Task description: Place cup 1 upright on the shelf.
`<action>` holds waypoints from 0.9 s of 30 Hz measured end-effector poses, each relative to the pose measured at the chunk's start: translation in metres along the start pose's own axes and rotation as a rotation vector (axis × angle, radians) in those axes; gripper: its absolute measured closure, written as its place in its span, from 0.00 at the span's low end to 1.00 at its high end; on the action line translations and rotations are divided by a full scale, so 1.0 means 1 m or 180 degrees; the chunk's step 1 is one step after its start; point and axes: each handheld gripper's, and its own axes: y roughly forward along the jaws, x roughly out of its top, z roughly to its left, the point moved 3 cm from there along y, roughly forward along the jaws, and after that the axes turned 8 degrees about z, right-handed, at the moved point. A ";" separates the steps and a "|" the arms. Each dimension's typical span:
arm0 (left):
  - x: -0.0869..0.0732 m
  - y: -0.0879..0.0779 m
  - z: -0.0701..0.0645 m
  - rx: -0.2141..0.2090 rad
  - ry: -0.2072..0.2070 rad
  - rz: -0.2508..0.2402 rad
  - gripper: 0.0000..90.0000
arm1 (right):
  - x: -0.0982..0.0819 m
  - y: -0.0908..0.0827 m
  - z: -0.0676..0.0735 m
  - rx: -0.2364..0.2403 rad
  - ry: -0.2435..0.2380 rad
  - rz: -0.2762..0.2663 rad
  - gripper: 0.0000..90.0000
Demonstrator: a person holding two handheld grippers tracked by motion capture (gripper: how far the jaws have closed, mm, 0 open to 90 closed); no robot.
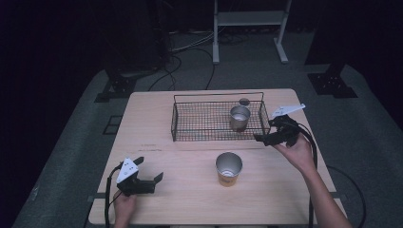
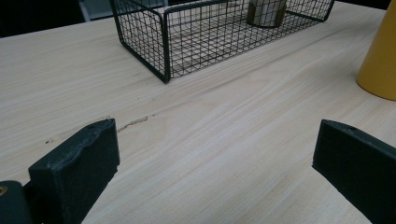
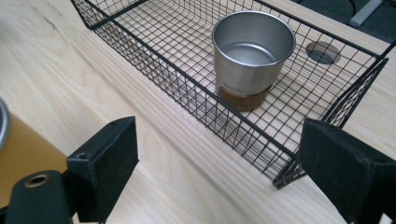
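A wire basket (image 1: 216,121) stands at the far centre of the bench (image 1: 152,118), with one cup (image 1: 239,118) upright in its right half. A second cup (image 1: 228,168) stands on the bench before the basket. The left claw (image 1: 151,171) lies near the front left edge; the right claw (image 1: 264,132) lies just beside the basket's near right corner.

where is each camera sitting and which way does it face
High view: fixed above the person's side, looking forward and down on the table; both forearms and tools, left tool, right tool.
Left gripper view: rides the left tool, low over the wood, facing the wire basket; open jaws show.
Right gripper view: rides the right tool, facing the basket's steel cup; open jaws show.
Shared: all three views show the basket and the yellow cup.
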 end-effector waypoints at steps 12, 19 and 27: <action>0.000 0.000 0.000 0.0001 0.0004 0.0015 0.00 | -0.021 -0.004 0.012 0.0145 0.0010 -0.0018 0.13; 0.000 0.000 0.000 0.0003 -0.0001 0.0012 0.00 | -0.031 -0.009 0.021 0.0180 -0.0066 -0.0010 0.13; 0.000 0.000 0.000 -0.0001 0.0003 0.0006 0.00 | -0.044 -0.014 0.036 0.0278 -0.0178 -0.0081 0.13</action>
